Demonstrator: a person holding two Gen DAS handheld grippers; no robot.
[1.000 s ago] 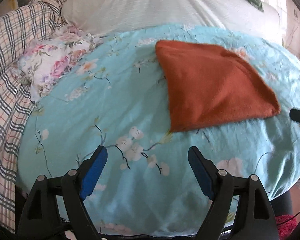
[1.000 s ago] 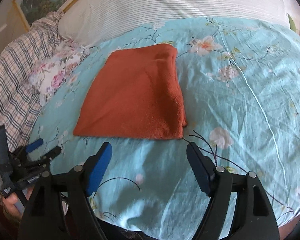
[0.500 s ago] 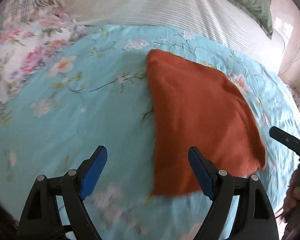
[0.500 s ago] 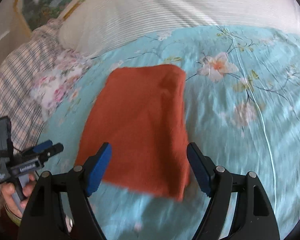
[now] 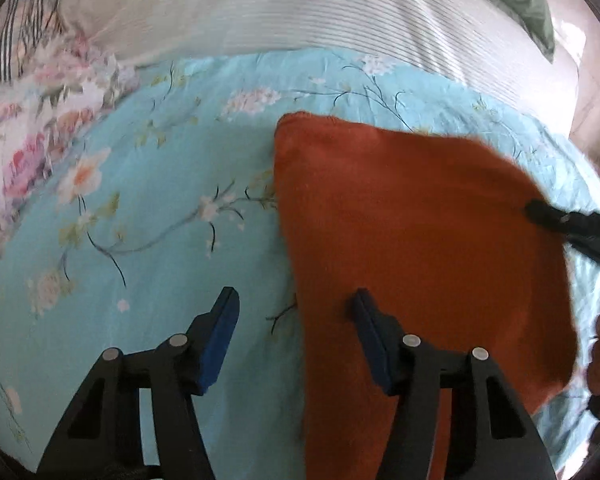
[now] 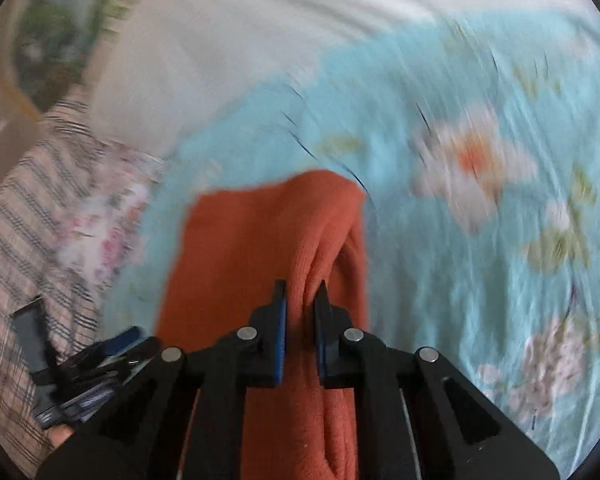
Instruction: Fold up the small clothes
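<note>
Right tongs (image 6: 300,296), just closing, pinch the orange cloth (image 6: 260,248) at 6 o'clock for folding; left tongs (image 5: 294,312), narrowing but unclamped, straddle its 9 o'clock edge.

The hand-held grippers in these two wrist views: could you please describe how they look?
Both match: the left hand-held gripper and right hand-held gripper have black plastic frames with triangular cut-outs, silver round pivot pins, and flat blue pads lining the fingers. No sleeve shows.
</note>
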